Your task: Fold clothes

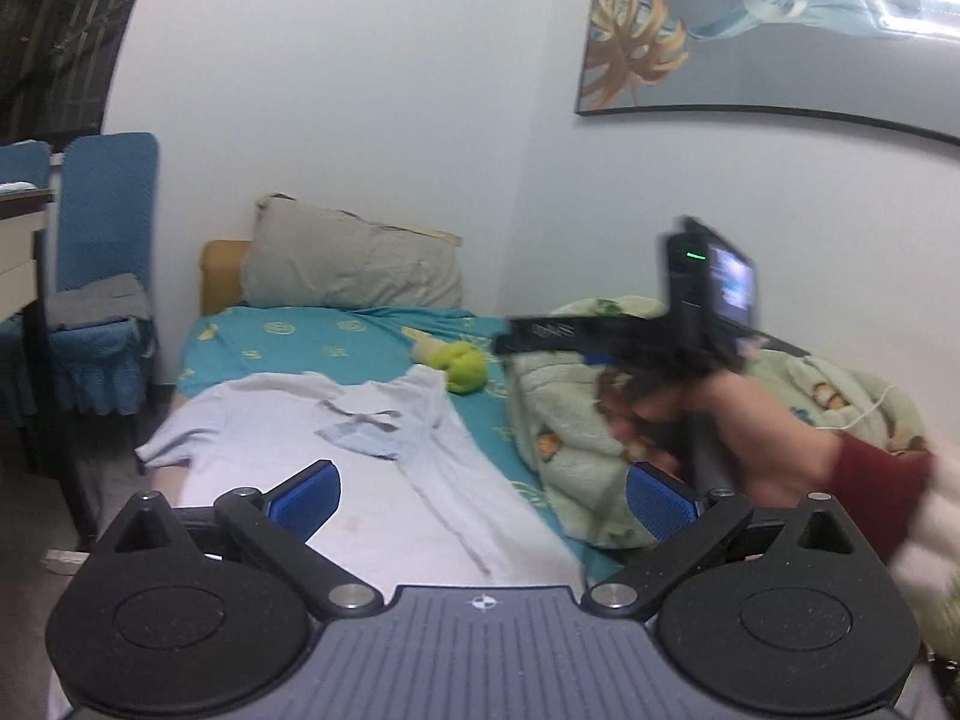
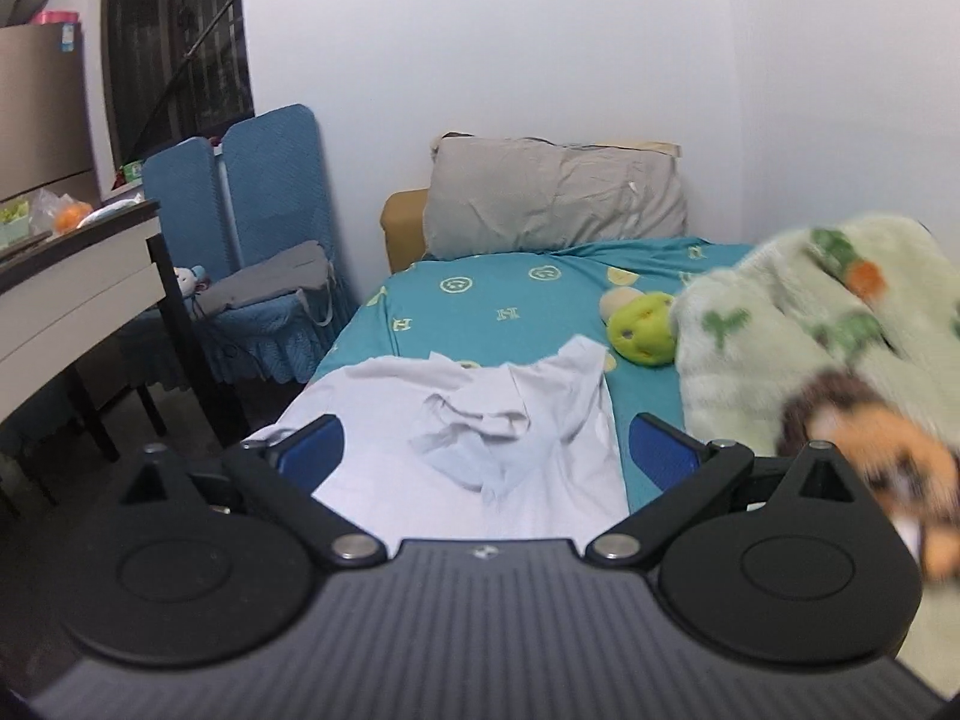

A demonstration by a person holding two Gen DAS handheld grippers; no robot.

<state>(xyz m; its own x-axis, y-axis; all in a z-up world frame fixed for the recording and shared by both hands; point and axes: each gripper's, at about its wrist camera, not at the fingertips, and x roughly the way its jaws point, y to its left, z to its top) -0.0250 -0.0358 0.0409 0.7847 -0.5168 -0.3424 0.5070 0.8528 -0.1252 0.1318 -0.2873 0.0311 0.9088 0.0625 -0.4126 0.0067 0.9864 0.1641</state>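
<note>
Left wrist view, nearest first: the left gripper [image 1: 483,495] has its blue-padded jaws spread wide with nothing between them, hanging above the near part of the pale lilac short-sleeved cotton shirt [image 1: 288,420]. That shirt lies spread on the teal patterned bedsheet [image 1: 312,336], its long axis running from the near edge of the bed away toward the grey pillow [image 1: 354,270] at the far wall, collar end rumpled at the far side. To the right, the right gripper [image 1: 540,333] shows blurred in a hand [image 1: 762,432] with a dark red cuff, raised over the green fleece blanket [image 1: 576,420]. In the right wrist view the right gripper [image 2: 486,450] also stands fully open and empty, the shirt [image 2: 468,456] straight ahead of it and below. Both tools seem about equally near the shirt's near part; the sleeve on the far left lies closer to the left one, I judge. A yellow-green plush toy [image 1: 465,366] sits just beyond the shirt's right shoulder.
</note>
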